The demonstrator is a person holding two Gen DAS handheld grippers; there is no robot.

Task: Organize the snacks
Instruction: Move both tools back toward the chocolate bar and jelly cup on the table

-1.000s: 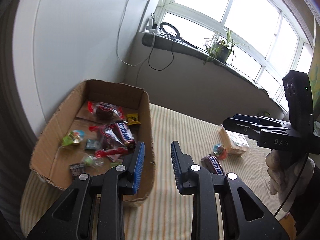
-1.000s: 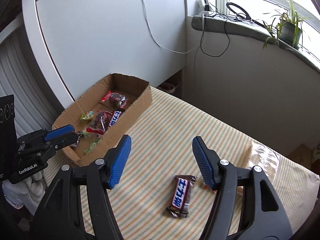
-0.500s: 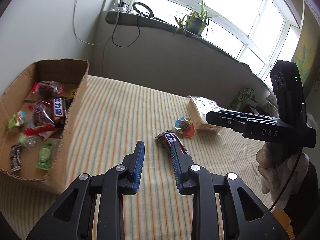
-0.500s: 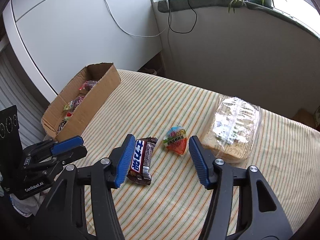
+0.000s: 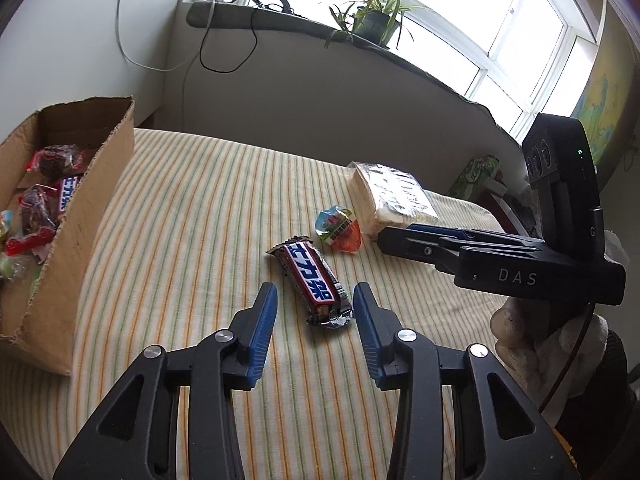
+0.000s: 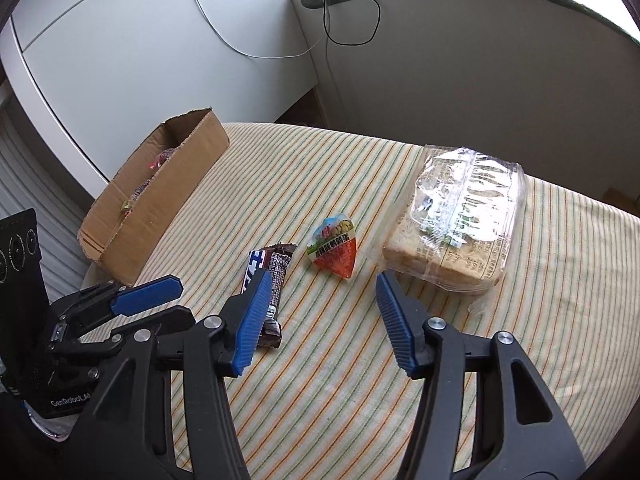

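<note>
A brown chocolate bar (image 5: 310, 278) with a blue and red label lies on the striped tablecloth; it also shows in the right wrist view (image 6: 267, 276). My left gripper (image 5: 314, 306) is open, its tips on either side of the bar's near end, just above it. A small heart-shaped orange snack pack (image 6: 333, 249) lies beside the bar, also in the left wrist view (image 5: 339, 227). My right gripper (image 6: 320, 300) is open and empty, just short of that pack. A cardboard box (image 5: 84, 216) holding several wrapped snacks stands at the left.
A clear bag of sliced bread (image 6: 456, 228) lies right of the snack pack, also in the left wrist view (image 5: 390, 196). The table (image 6: 320, 360) ends near a grey wall with a window sill, cables and a potted plant (image 5: 374, 20).
My left gripper swung from the box to the chocolate bar and its jaws opened wider around it. My right gripper moved forward toward the heart-shaped pack, still open.
</note>
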